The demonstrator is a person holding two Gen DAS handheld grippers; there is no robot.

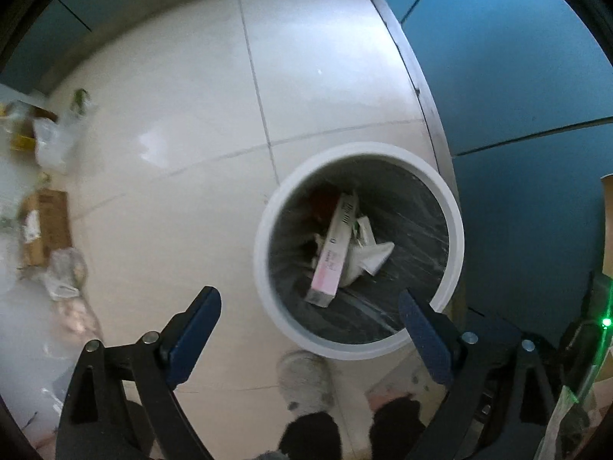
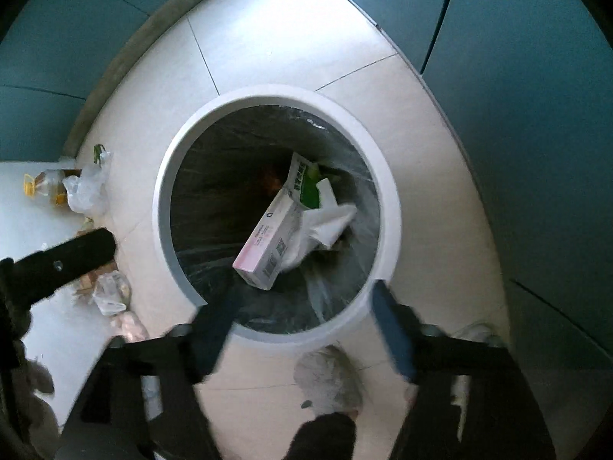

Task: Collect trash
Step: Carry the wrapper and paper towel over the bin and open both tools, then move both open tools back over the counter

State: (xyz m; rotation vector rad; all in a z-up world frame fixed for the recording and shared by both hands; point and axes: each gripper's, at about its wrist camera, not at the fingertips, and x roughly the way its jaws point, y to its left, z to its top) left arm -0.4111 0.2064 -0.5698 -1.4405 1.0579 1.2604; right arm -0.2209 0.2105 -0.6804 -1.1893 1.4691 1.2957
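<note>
A white round bin [image 1: 264, 253] [image 2: 161, 207] with a dark liner stands on the tiled floor. Inside lie a long pink-and-white carton [image 1: 333, 253] [image 2: 268, 237], crumpled white paper [image 1: 373, 253] [image 2: 329, 226] and a green-and-white packet [image 2: 302, 180]. My left gripper [image 1: 308, 303] hangs over the bin's near rim, pointing down, open, with nothing between its blue pads. My right gripper [image 2: 306, 291] is over the bin's near side, also open and empty. The carton lies in the bin well below both.
Loose trash lies on the floor to the left: a cardboard box [image 1: 46, 226], white plastic bags [image 1: 49, 142] [image 2: 86, 188], a yellow oil bottle [image 2: 46, 186], a clear bag [image 2: 109, 291]. Teal cabinets [image 1: 517, 76] close the right side. A person's grey slipper [image 1: 304, 381] stands by the bin.
</note>
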